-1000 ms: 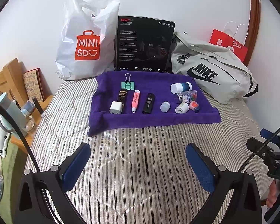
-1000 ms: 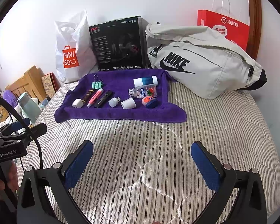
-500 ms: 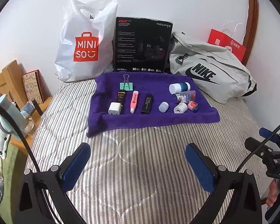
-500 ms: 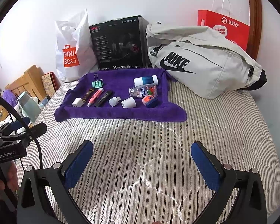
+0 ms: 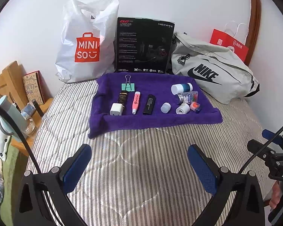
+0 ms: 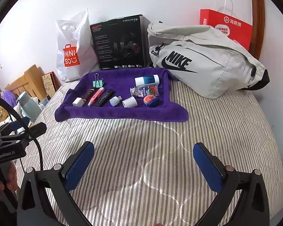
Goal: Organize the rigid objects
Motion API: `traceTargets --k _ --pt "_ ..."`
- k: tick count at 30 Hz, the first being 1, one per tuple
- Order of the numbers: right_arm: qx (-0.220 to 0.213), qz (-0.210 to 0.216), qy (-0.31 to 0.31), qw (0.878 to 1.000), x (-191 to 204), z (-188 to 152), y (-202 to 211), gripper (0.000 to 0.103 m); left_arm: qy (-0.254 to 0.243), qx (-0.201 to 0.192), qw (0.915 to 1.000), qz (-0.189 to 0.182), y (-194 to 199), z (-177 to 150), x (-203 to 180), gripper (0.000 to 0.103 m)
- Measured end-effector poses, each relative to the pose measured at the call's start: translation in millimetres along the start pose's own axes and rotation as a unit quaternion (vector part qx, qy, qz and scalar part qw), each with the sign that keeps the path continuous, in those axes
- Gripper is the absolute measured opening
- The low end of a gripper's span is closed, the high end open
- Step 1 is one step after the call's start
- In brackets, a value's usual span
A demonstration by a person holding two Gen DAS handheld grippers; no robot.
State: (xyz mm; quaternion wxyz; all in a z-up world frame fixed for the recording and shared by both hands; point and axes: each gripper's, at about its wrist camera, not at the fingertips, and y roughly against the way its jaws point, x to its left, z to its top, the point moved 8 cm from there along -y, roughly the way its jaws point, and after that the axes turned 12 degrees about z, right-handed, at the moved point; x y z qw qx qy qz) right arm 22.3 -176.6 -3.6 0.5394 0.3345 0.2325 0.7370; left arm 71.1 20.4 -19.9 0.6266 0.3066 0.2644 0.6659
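Two handheld grippers, each a black frame with a pair of fingers faced in blue textured pads: the left gripper point(image 5: 137, 162) and the right gripper point(image 6: 143, 162) carry silver round-head screws at the finger joints. A thin black cable point(image 5: 18, 137) arcs beside the left unit. White lettering marks the bodies ("GenRobot.AI" on the left one seen from the right camera, "DAS" on the right one). A hand point(image 6: 1, 182) wraps one black handle.

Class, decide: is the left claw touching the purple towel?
Apart. The left wrist view shows the open left claw over striped bedding, with a clear stretch of stripes before the purple towel.
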Motion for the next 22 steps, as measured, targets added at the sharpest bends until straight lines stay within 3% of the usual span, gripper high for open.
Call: traceTargets --k 22 --pt "0.004 -0.001 0.000 1.000 0.2 -1.9 -1.7 0.103 0.001 -0.012 0.9999 -0.006 2.4 4.0 -0.1 0.103"
